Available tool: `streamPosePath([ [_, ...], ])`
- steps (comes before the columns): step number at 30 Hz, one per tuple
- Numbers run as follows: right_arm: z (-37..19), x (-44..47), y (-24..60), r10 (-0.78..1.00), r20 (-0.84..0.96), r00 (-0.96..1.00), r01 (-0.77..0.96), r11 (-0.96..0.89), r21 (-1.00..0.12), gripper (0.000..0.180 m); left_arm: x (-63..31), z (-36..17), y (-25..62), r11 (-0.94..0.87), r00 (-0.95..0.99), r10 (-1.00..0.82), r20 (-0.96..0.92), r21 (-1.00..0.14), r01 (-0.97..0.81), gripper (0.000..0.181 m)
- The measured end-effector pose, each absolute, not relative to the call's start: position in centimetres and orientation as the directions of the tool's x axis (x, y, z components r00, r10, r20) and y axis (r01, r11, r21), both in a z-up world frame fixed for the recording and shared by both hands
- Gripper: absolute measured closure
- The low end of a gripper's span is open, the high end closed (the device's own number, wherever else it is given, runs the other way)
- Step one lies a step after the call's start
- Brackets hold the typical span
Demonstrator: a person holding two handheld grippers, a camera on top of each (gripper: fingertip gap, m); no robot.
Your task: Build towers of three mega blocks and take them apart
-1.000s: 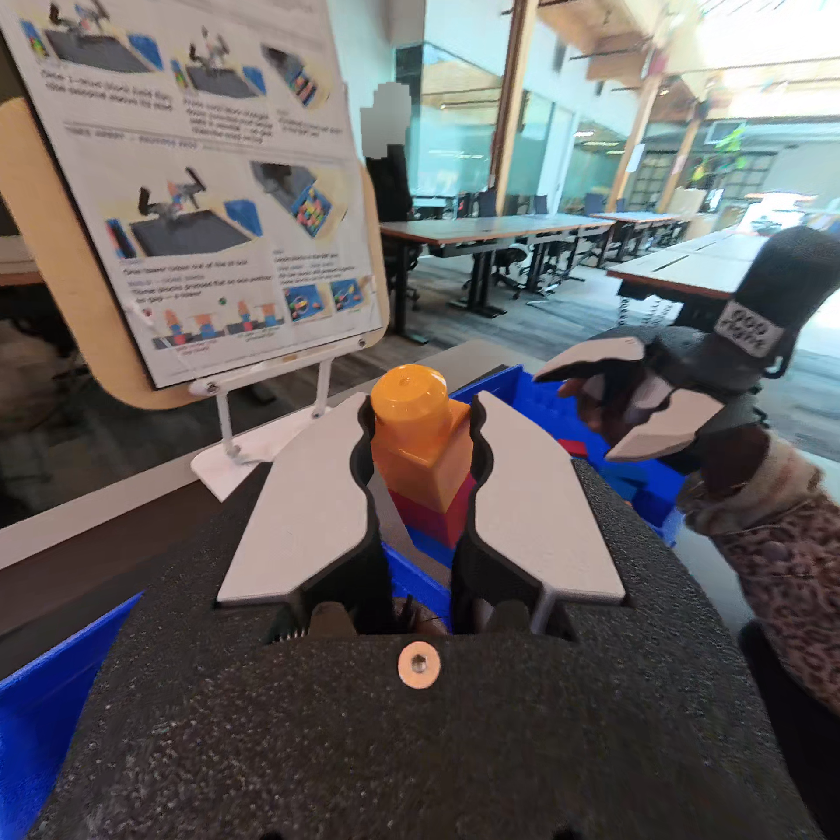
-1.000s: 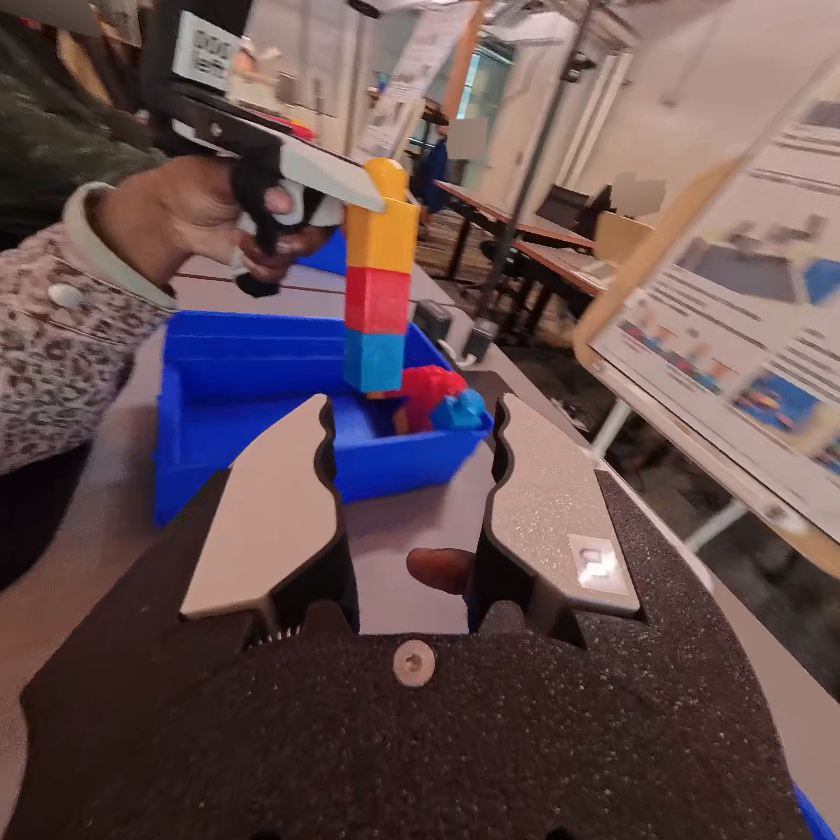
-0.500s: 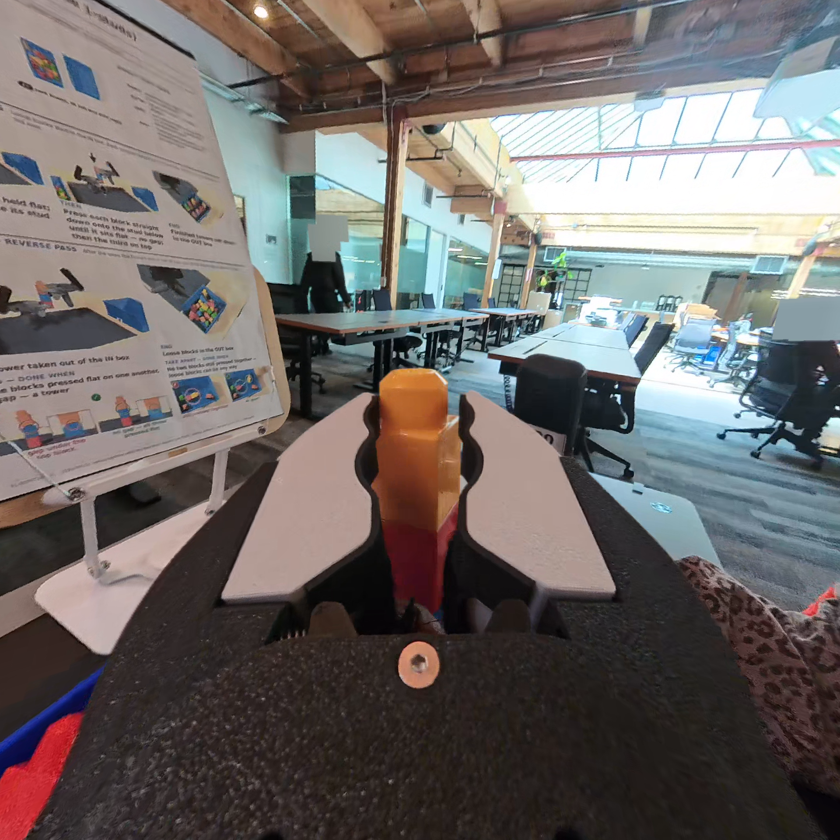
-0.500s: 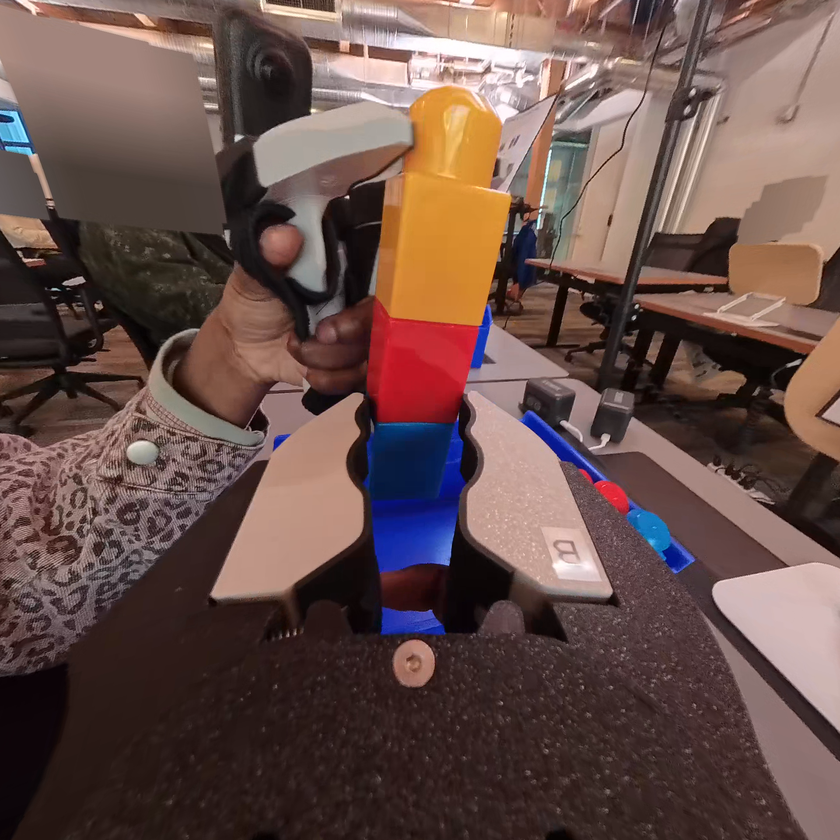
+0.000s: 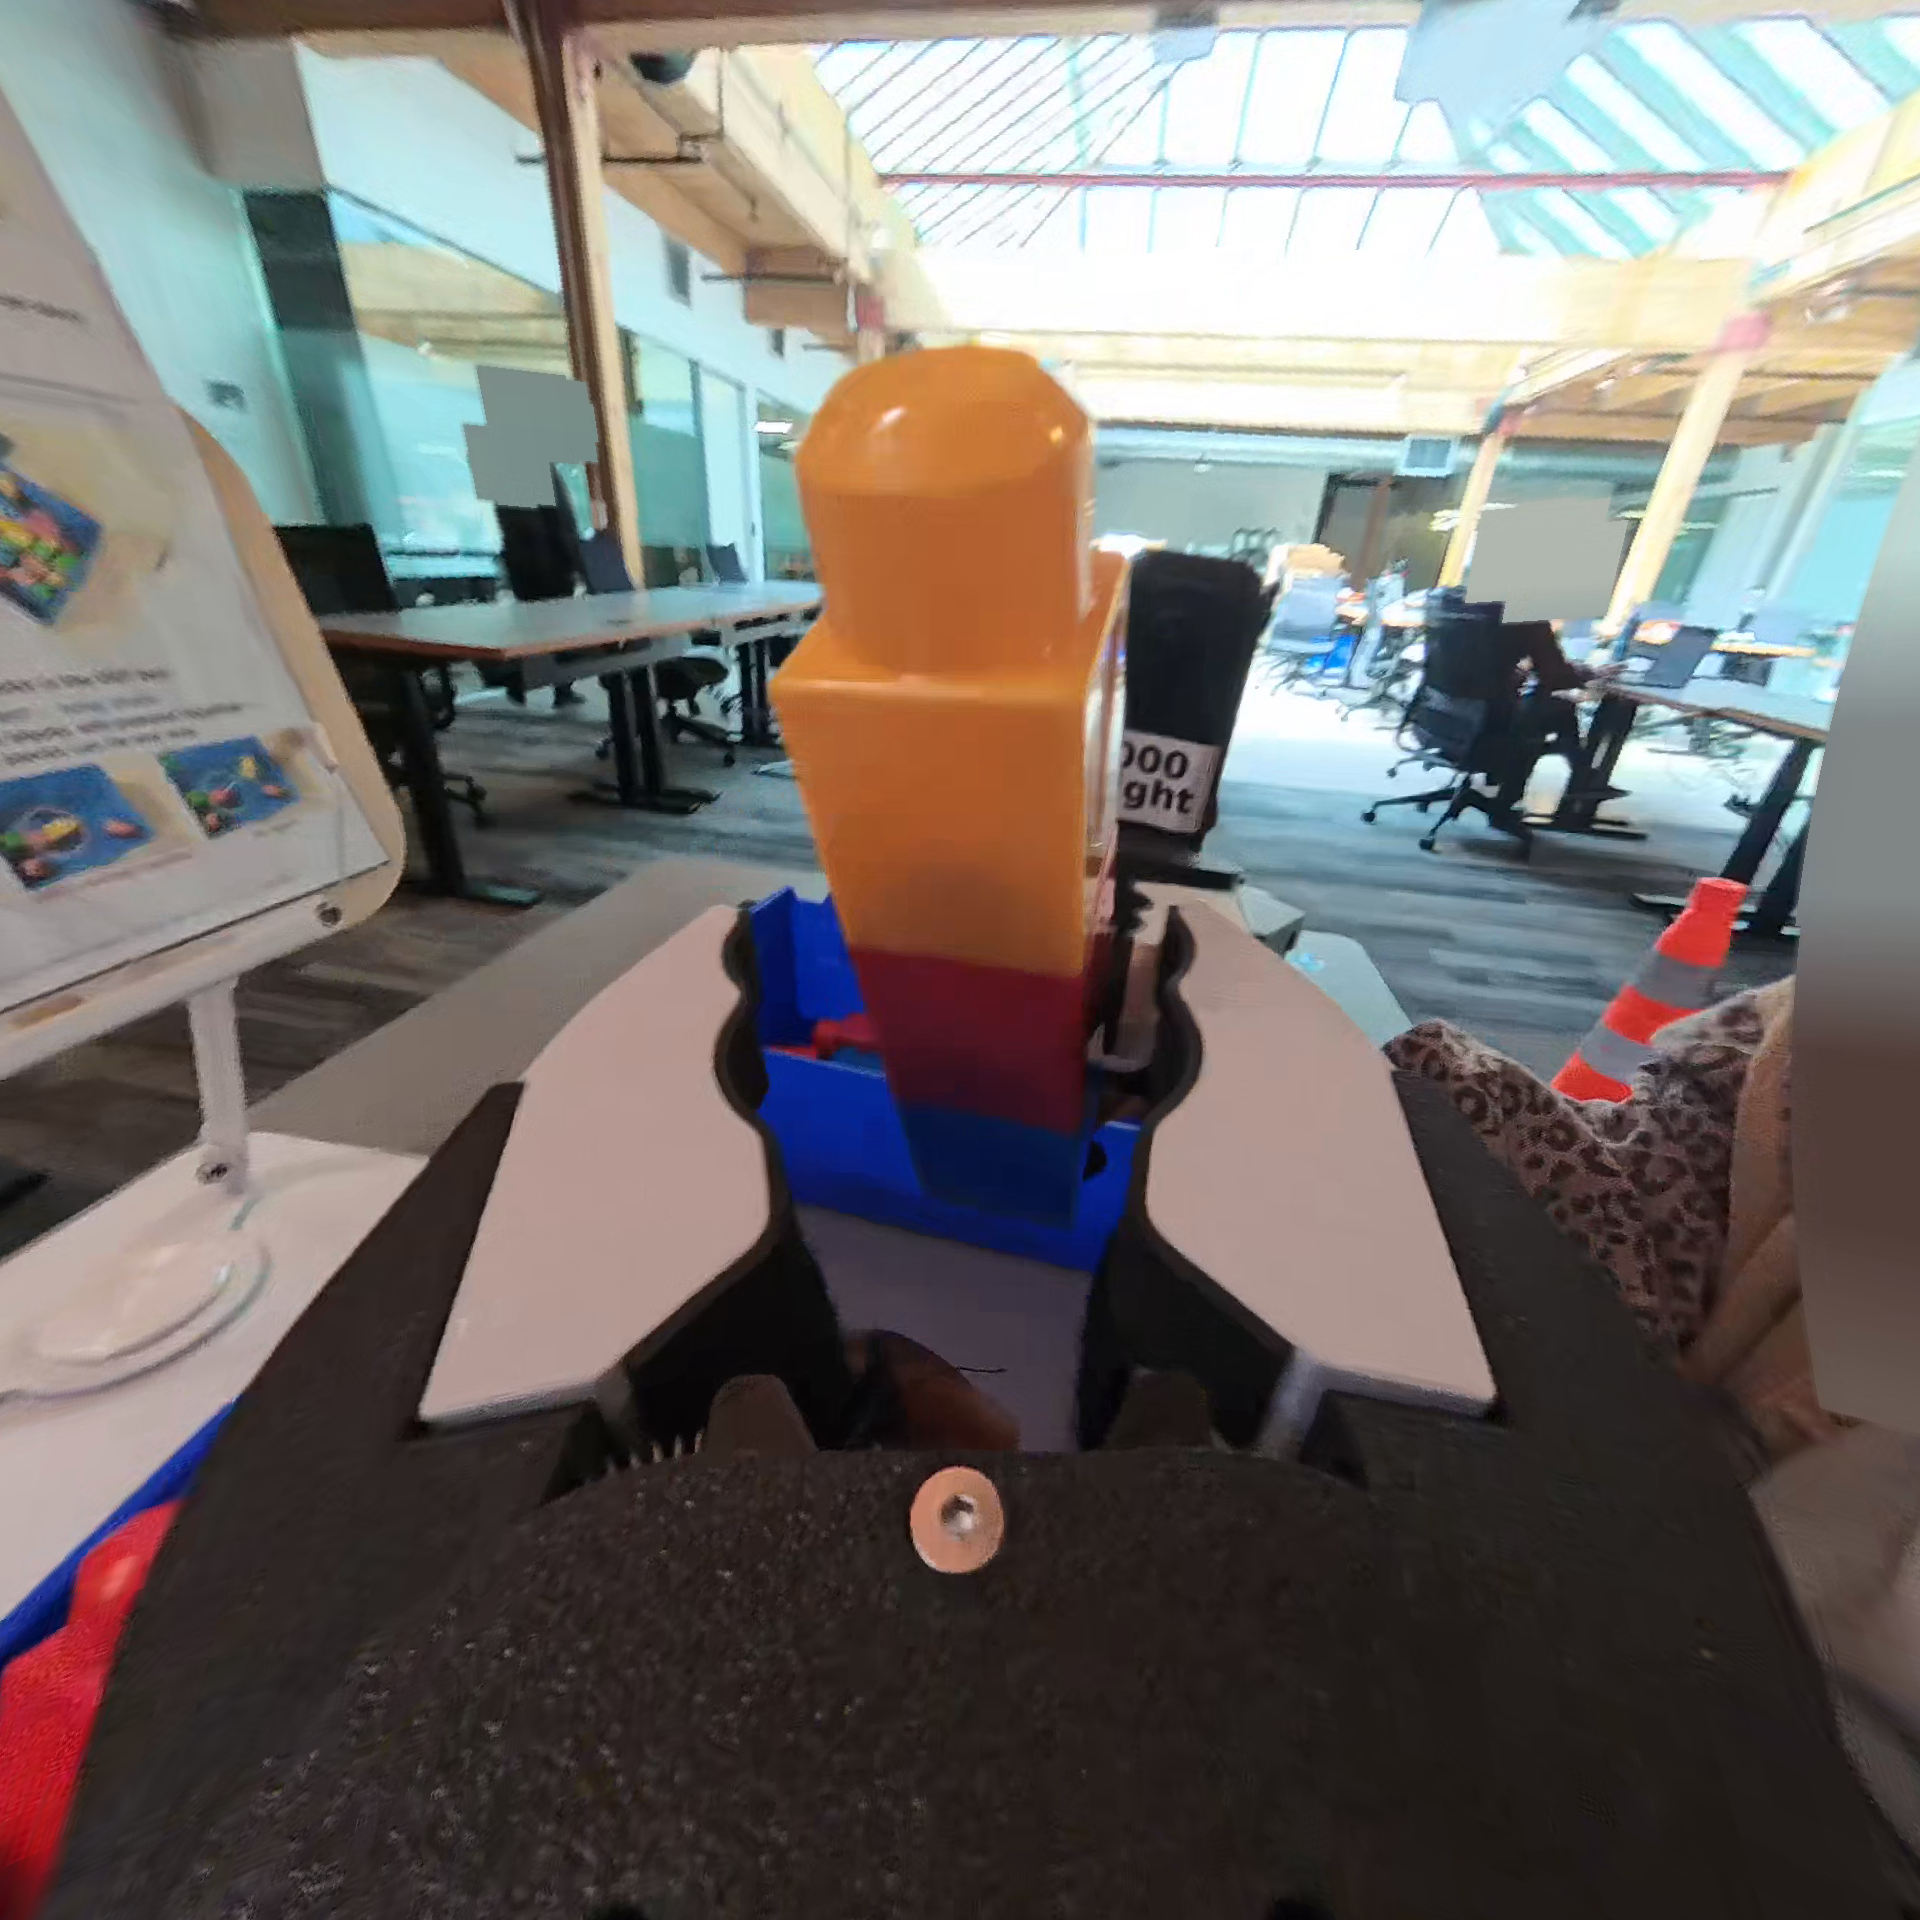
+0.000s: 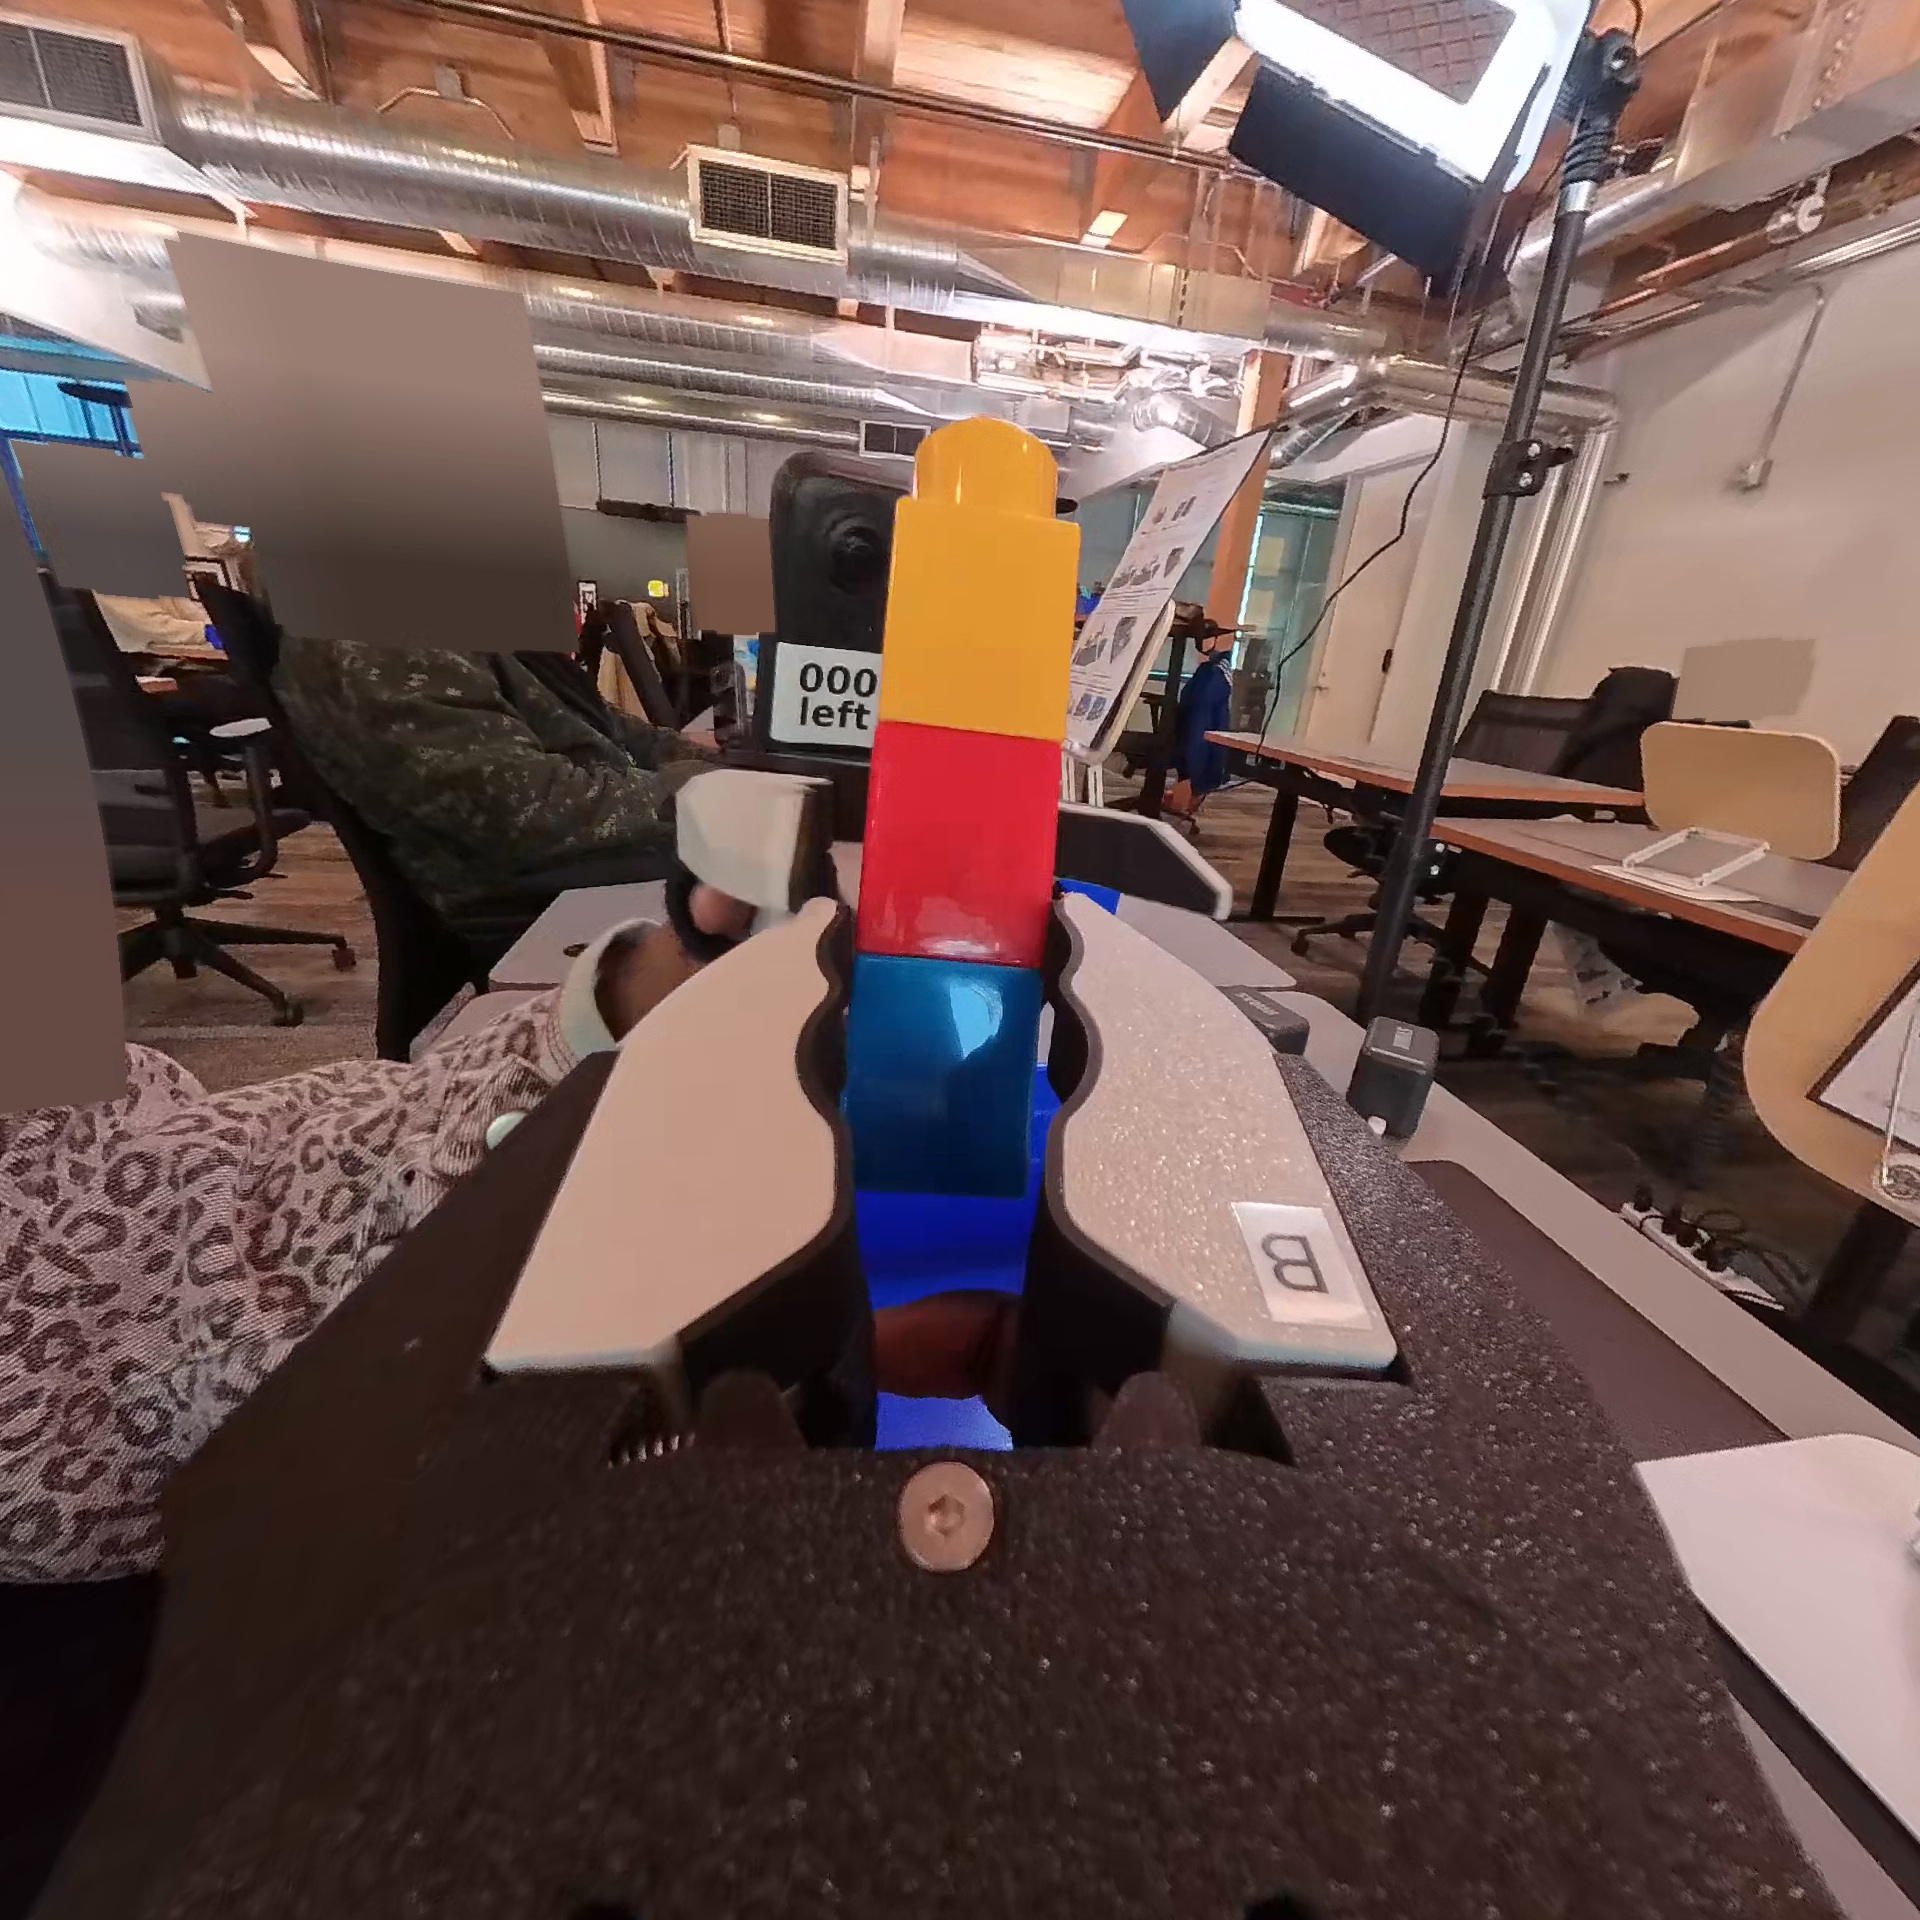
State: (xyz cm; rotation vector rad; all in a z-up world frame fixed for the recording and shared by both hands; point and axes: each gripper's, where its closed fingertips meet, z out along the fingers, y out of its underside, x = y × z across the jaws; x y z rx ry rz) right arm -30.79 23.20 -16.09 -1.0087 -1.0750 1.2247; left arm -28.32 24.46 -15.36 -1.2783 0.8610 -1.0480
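Left wrist view: open office behind; my left tongs [image 5: 956, 1049], which pinched the tower [image 5: 951, 790] a second ago, now stand spread. Right wrist view: right tongs [image 6: 945, 1039] pinch its blue block [image 6: 940, 1070] at 12 o'clock; handover done, disassembly can follow.

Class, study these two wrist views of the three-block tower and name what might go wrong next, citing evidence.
1. The right gripper clamps only the blue block; the red block and orange block stand unsupported above, so a jerk may snap them off.
2. The left gripper is open around the tower; closing off-centre could knock it sideways.
3. A freed block might miss the blue bin.
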Motion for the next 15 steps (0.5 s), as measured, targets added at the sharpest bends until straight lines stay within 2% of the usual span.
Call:
streamPosePath([
  [2, -16.2, -30.8, 23.2, 0.997, 0.071, 0.018, -0.207, 0.073, -0.976, 0.144, -27.9, -13.9, 24.0, 0.039, 0.279, -0.96, 0.028, -0.972, 0.233, 0.132],
  [3, -16.0, -30.6, 23.0, 0.998, 0.062, 0.0, -0.223, 0.06, -0.973, 0.144, -28.0, -13.4, 23.9, 0.047, 0.27, -0.962, 0.03, -0.96, 0.275, 0.137],
  [5, -15.9, -30.4, 22.8, 0.999, 0.05, -0.023, -0.216, 0.043, -0.975, 0.144, -27.8, -13.2, 23.6, 0.009, 0.224, -0.973, 0.057, -0.958, 0.286, 0.14],
  [8, -15.7, -30.0, 23.1, 0.999, 0.052, 0.006, -0.213, 0.052, -0.976, 0.146, -27.9, -12.7, 23.8, 0.03, 0.251, -0.967, 0.052, -0.95, 0.312, 0.14],
  [12, -15.7, -29.4, 23.5, 1.0, 0.027, 0.006, -0.206, 0.028, -0.978, 0.124, -29.3, -10.5, 24.4, 0.032, 0.287, -0.952, 0.109, -0.894, 0.447, 0.141],
  [15, -14.4, -29.6, 23.2, 1.0, 0.009, 0.002, -0.293, 0.009, -0.956, 0.122, -29.4, -9.2, 24.1, 0.032, 0.269, -0.954, 0.134, -0.845, 0.534, 0.14],
])
